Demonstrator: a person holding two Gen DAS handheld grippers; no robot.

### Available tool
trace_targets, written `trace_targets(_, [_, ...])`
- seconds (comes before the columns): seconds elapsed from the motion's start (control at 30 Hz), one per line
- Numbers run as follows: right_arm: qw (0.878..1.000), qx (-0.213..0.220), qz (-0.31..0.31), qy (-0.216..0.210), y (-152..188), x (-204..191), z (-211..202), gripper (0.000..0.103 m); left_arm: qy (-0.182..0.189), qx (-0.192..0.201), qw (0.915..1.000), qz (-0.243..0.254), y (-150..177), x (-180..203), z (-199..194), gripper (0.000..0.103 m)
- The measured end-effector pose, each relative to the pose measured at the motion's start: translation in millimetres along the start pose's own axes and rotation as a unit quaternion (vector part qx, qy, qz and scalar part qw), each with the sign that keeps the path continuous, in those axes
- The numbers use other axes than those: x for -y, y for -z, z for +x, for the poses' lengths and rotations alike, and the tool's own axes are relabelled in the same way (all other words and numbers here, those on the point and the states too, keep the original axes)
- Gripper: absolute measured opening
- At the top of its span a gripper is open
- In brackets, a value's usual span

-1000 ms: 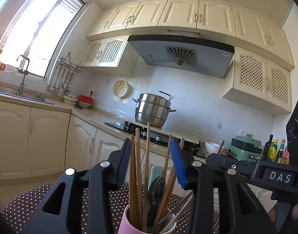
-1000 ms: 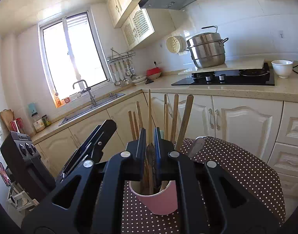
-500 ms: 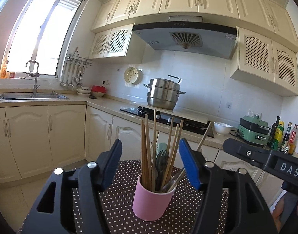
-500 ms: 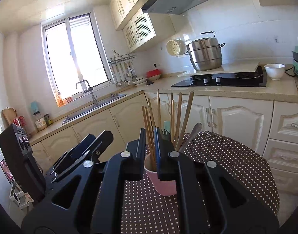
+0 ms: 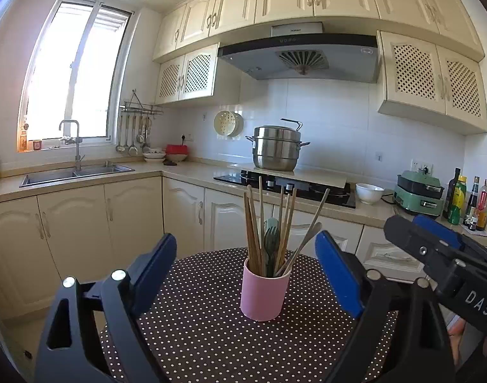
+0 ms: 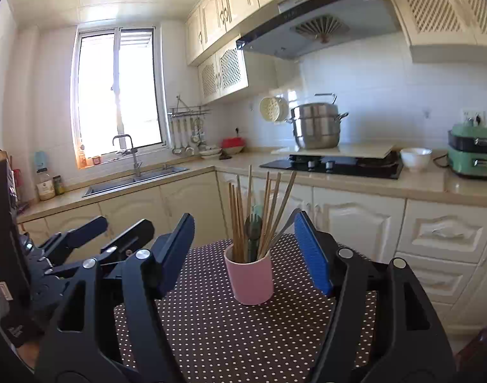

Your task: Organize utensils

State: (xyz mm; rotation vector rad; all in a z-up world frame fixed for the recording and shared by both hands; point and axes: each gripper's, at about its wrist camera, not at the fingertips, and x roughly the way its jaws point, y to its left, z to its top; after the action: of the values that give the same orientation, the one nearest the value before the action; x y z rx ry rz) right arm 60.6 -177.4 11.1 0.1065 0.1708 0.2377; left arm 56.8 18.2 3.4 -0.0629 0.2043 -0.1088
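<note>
**Two open grippers in front of a pink cup of utensils**

Both grippers are empty, and their blue-padded jaws are spread wide. In the left wrist view, the left gripper fills the lower part of the frame, and the pink cup stands in the centre, between the two fingers but farther away, not touching them. The cup stands upright on a dark table cloth with white dots. Inside it are several wooden chopsticks that stand almost vertical, a green fork with its prongs up, and a metal spoon that leans to the right over the rim. The right gripper comes into this view at the right edge of the frame, well apart from the cup.

In the right wrist view, the right gripper is also open, and the same cup is in the centre of the frame between its fingers, with a gap on each side. The left gripper shows at the lower left of this frame.

Behind the table, in the upper half of the frames, a kitchen counter runs along the wall. On it are a steel steamer pot on the black hob, a white bowl and a green appliance to the right, and a sink under the window at the left.
</note>
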Motion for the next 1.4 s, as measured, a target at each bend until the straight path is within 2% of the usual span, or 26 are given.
trace_targets(0.2, [0.999, 0.024, -0.024, 0.018, 2.8, -12.1, -26.0, 0.073, -0.011, 0.017, 0.9998, -0.001, -7.2, -1.9, -32.2, 0.089])
trace_targets(0.47, [0.998, 0.041, -0.036, 0.027, 2.2, -19.5, -39.5, 0.074, -0.024, 0.034, 0.9991, 0.006, -10.9, -1.4, -53.8, 0.090])
trace_targets(1.4, [0.998, 0.036, -0.030, 0.030, 5.0, -15.3, -34.8, 0.074, -0.035, 0.042, 0.9982, 0.027, -10.2, 4.0, -45.7, 0.090])
